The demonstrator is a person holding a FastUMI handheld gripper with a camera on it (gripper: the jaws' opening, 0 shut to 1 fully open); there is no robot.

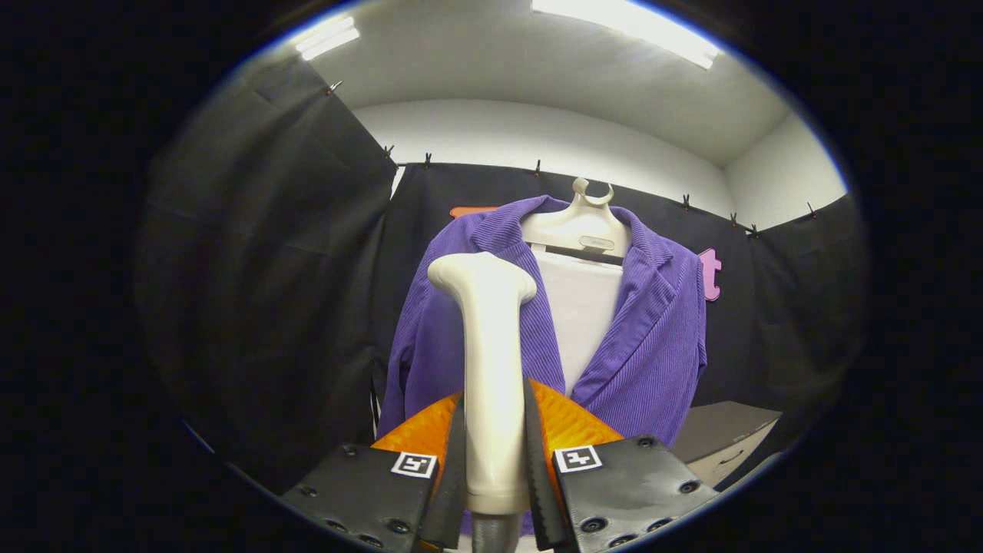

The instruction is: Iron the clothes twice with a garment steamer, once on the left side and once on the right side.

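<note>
Black cloth walls the booth under a white ceiling with strip lights [626, 31], and against that cloth we see a purple corduroy jacket [653, 338] on a pale hanger [577, 226], a white panel [580, 307] between its open fronts. Before the jacket's left front stands the cream steamer [490, 369], its long axis upright, head on top turned toward the jacket. Our tool [495, 461] points forward below the jacket, both fingers closed snugly on the steamer's handle.

White hanger [577, 227] – purple jacket [649, 346], white shirt [580, 307]
</note>
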